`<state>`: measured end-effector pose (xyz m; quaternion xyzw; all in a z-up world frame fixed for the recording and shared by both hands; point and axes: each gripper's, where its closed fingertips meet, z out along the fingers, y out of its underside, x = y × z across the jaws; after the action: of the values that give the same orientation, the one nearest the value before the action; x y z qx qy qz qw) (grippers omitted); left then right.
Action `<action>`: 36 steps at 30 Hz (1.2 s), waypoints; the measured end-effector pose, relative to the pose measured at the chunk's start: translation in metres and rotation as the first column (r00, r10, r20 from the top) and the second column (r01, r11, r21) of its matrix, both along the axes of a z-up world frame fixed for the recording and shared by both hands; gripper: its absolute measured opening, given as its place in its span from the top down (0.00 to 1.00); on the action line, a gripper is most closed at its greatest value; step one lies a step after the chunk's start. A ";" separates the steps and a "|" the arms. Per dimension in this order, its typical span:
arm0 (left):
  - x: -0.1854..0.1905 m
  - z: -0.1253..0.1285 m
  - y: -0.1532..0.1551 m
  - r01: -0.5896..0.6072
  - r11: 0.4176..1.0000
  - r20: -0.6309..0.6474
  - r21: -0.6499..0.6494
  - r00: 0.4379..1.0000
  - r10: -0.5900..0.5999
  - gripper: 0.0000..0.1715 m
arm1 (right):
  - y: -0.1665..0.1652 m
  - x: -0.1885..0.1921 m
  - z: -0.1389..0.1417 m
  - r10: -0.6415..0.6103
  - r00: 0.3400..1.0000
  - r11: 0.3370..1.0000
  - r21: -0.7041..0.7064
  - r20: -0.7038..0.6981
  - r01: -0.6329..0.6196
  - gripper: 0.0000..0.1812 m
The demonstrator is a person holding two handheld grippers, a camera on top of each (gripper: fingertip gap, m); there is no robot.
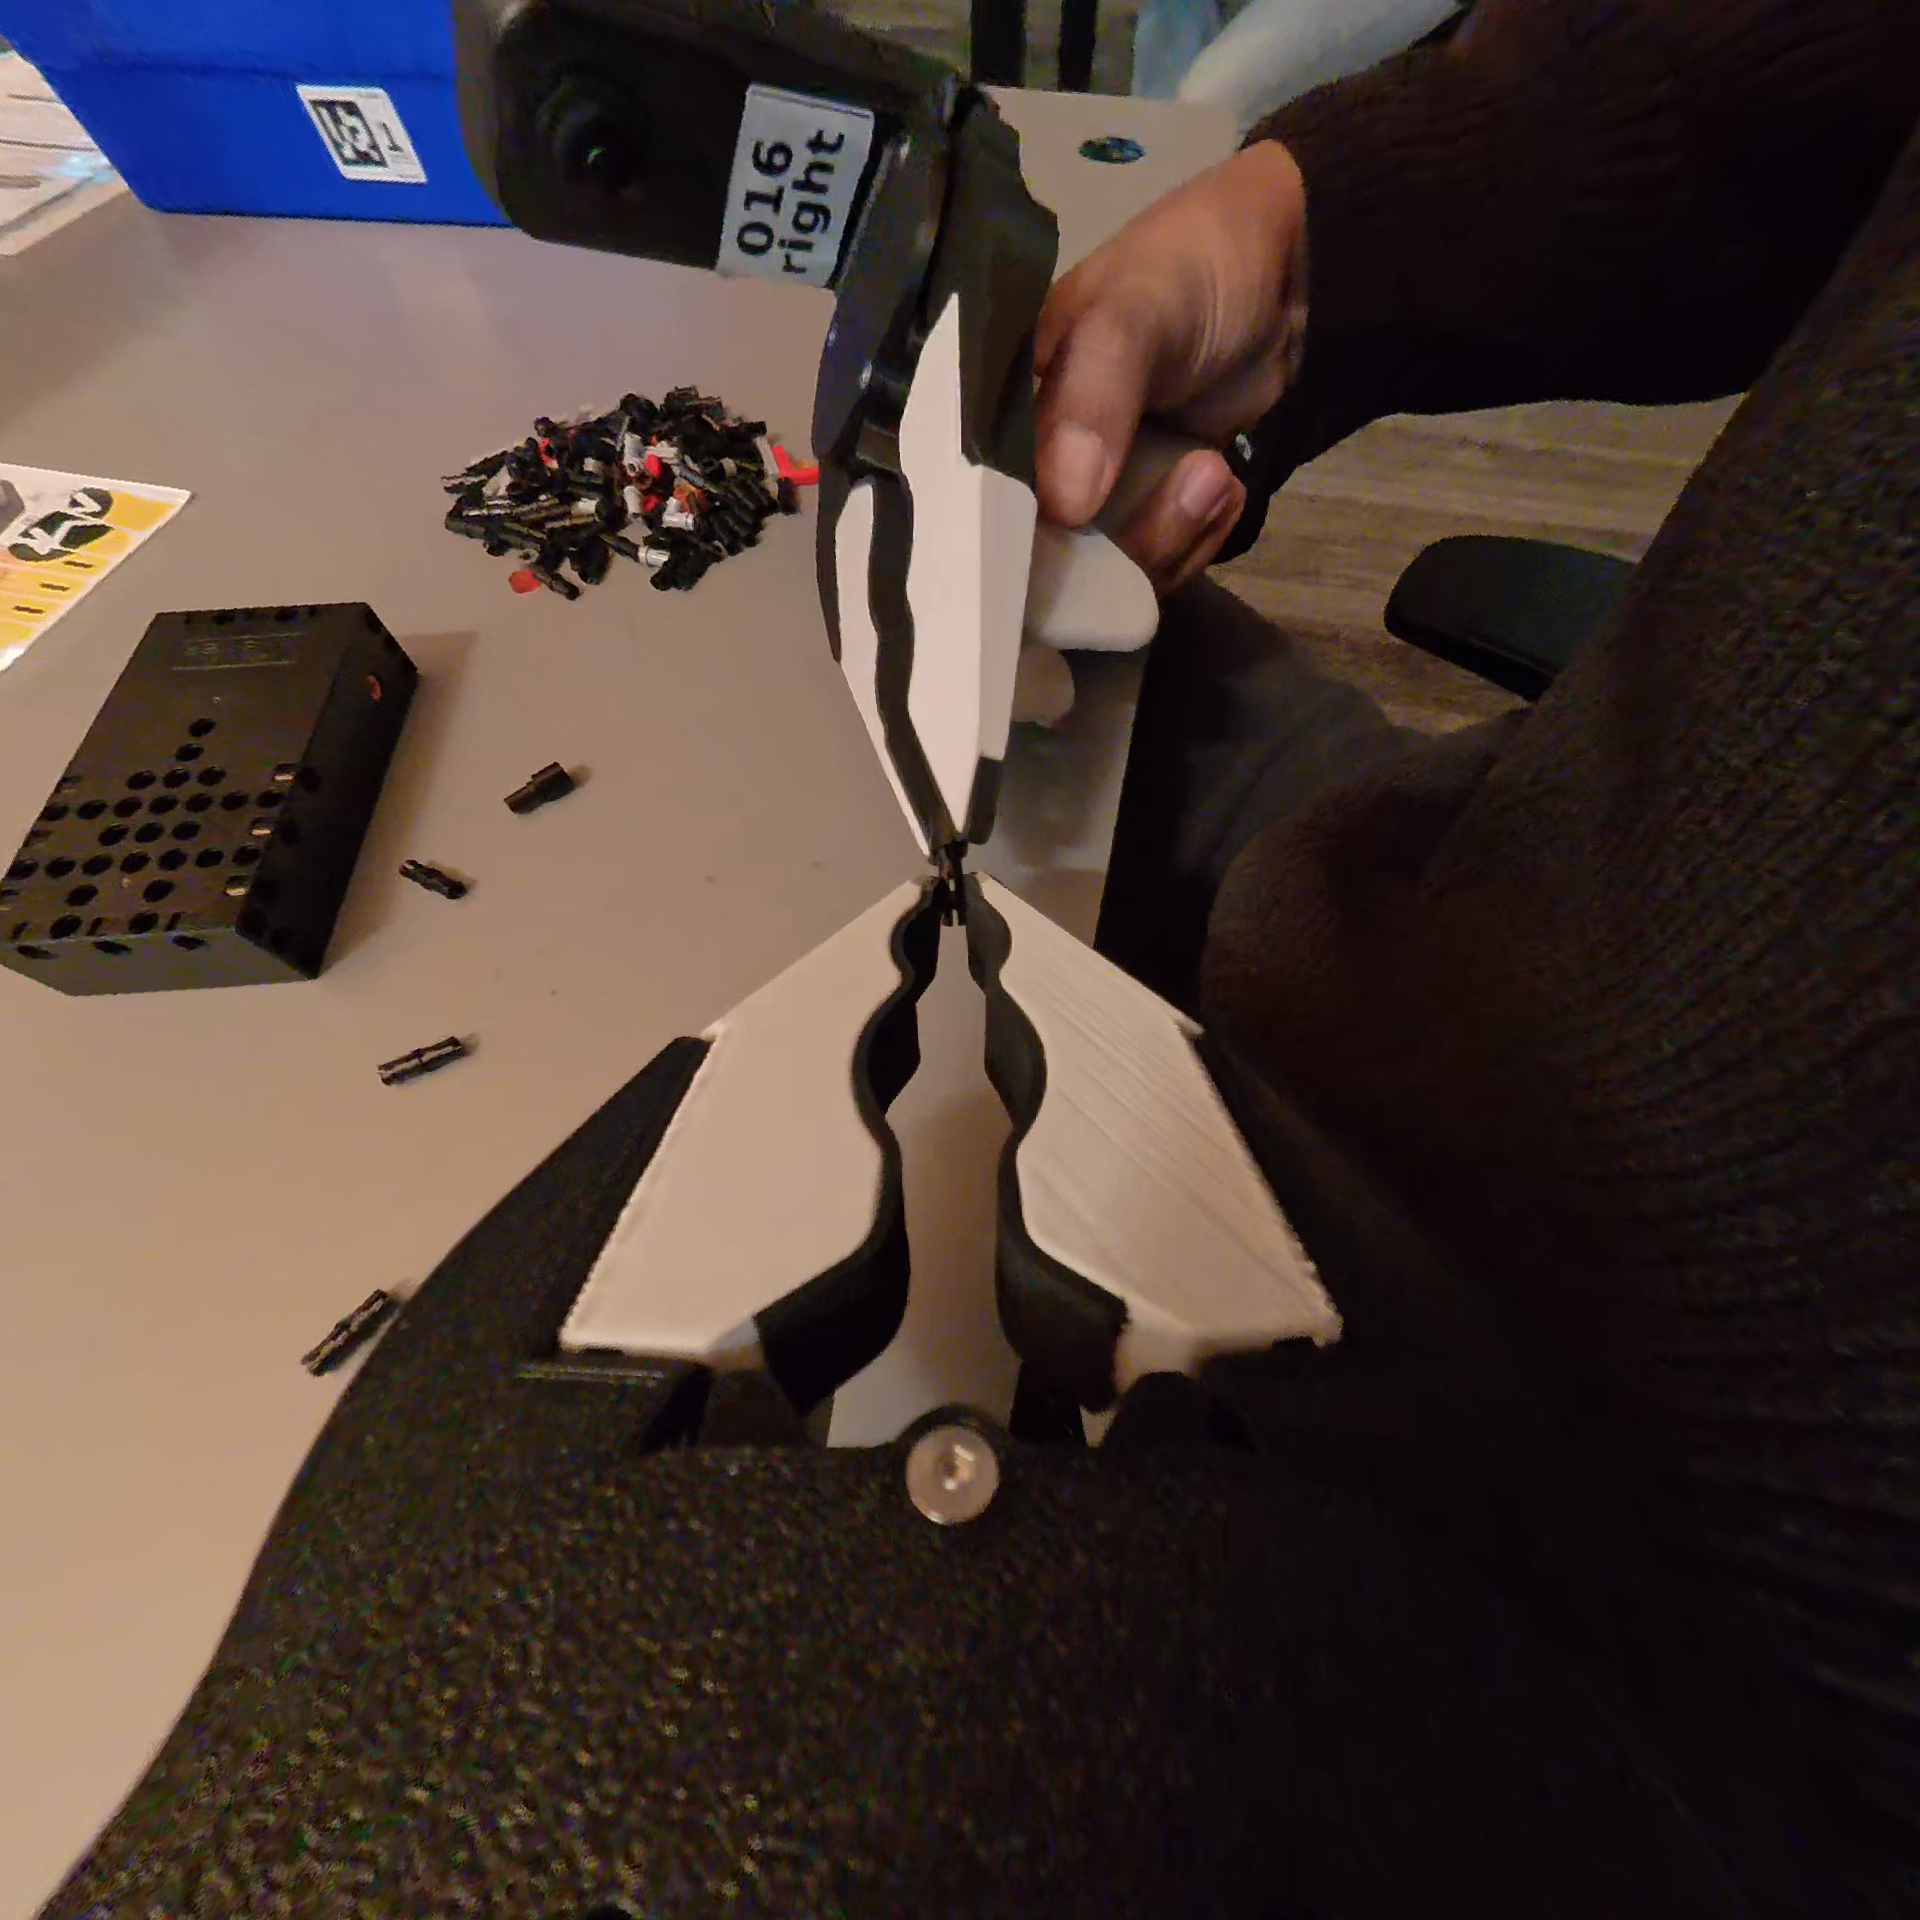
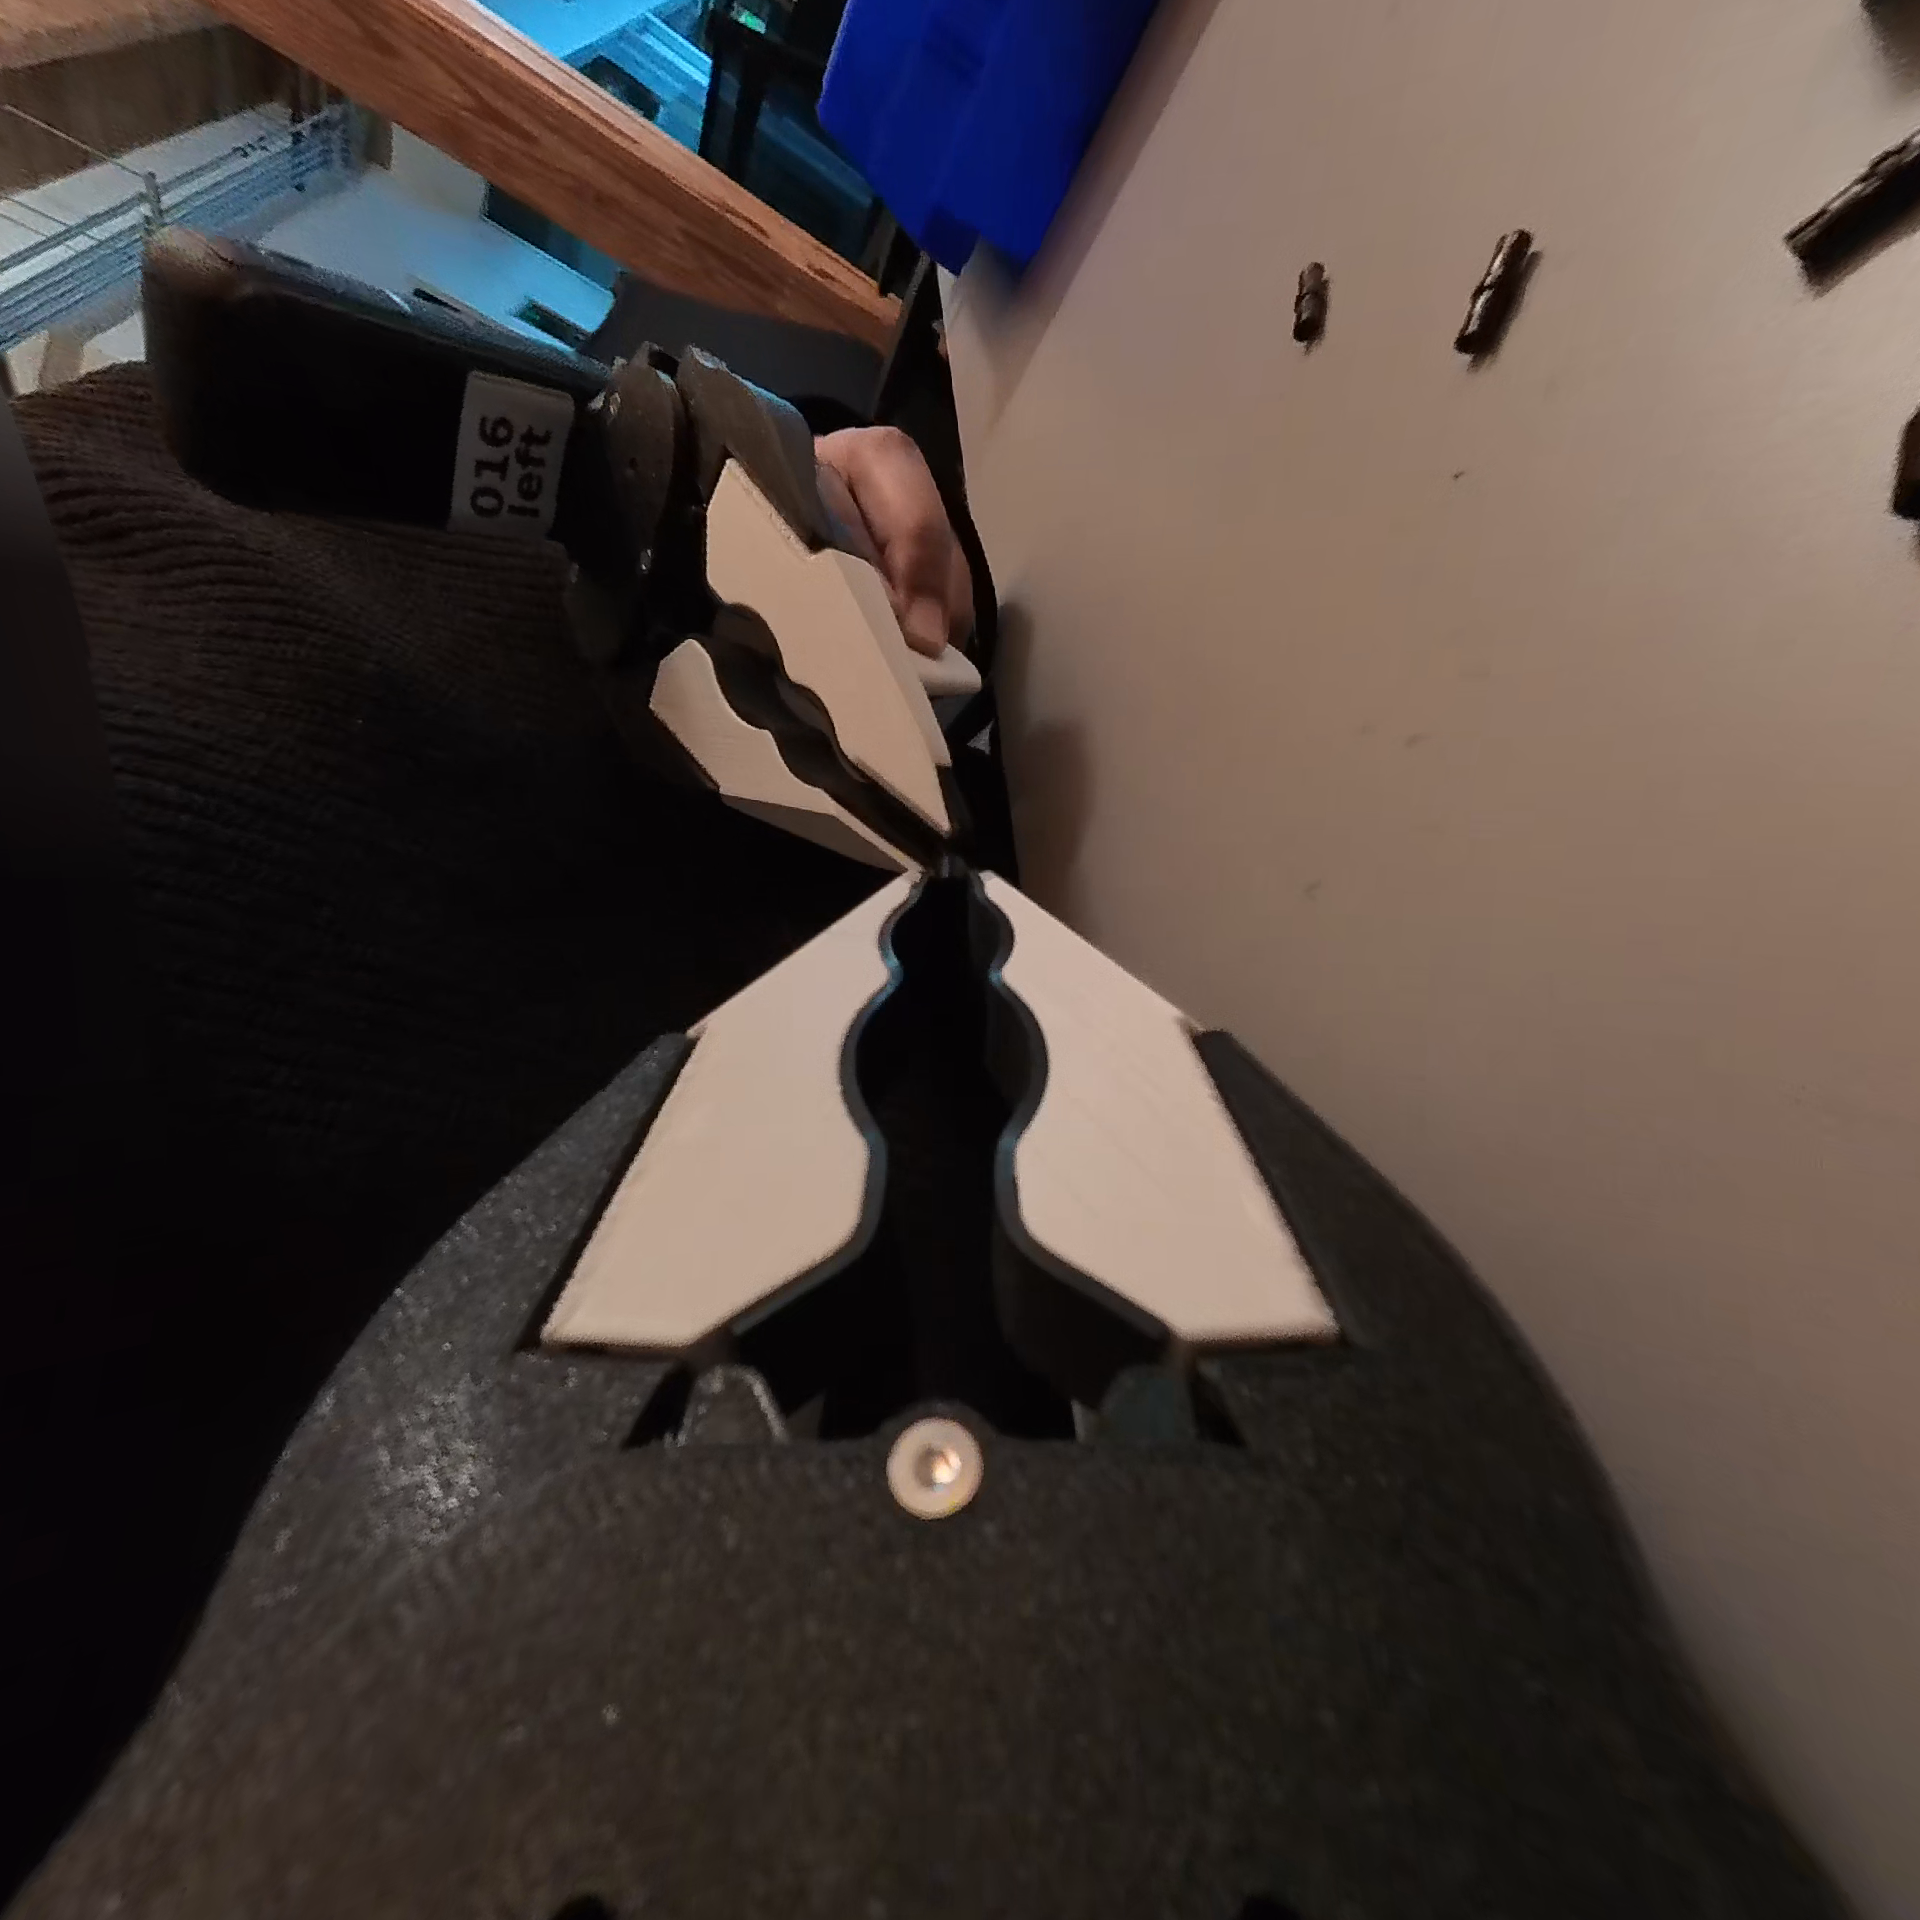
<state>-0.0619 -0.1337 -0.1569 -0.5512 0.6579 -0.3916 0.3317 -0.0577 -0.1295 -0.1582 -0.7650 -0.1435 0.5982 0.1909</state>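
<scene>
In the left wrist view my left gripper point(image 1: 948, 902) points up from below, and my right gripper point(image 1: 956, 831) comes down from above. They meet tip to tip just past the table's right edge. A small black pin point(image 1: 949, 875) sits between them, and each gripper is shut on one end of it. In the right wrist view my right gripper point(image 2: 943, 883) meets the left gripper point(image 2: 932, 854) beside the table edge; the pin is barely visible there. A hand point(image 1: 1164, 353) holds the right gripper's handle.
On the grey table point(image 1: 644, 707) lie a black perforated box point(image 1: 197, 800), a pile of small black, red and white pins point(image 1: 634, 488), loose black pins point(image 1: 539, 787) point(image 1: 421, 1060), a printed sheet point(image 1: 62, 540) and a blue bin point(image 1: 239, 104). A chair armrest point(image 1: 1507, 613) is at right. My left and right fingertips are right by each other.
</scene>
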 end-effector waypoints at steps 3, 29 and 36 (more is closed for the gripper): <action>0.000 -0.001 0.000 0.006 1.000 -0.008 -0.007 1.000 -0.006 0.99 | -0.001 0.000 -0.001 0.014 1.000 1.000 -0.006 -0.001 -0.014 0.96; -0.002 0.005 0.001 0.007 1.000 0.033 0.007 0.999 -0.007 0.99 | -0.003 -0.005 0.005 0.043 0.997 0.998 -0.038 -0.058 -0.045 0.96; 0.000 0.006 0.002 0.002 1.000 0.037 0.005 0.999 -0.002 0.99 | -0.001 -0.006 0.005 0.020 0.999 0.999 -0.024 -0.051 -0.021 0.96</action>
<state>-0.0622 -0.1314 -0.1514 -0.5424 0.6531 -0.4003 0.3451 -0.0636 -0.1307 -0.1536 -0.7504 -0.1392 0.6209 0.1789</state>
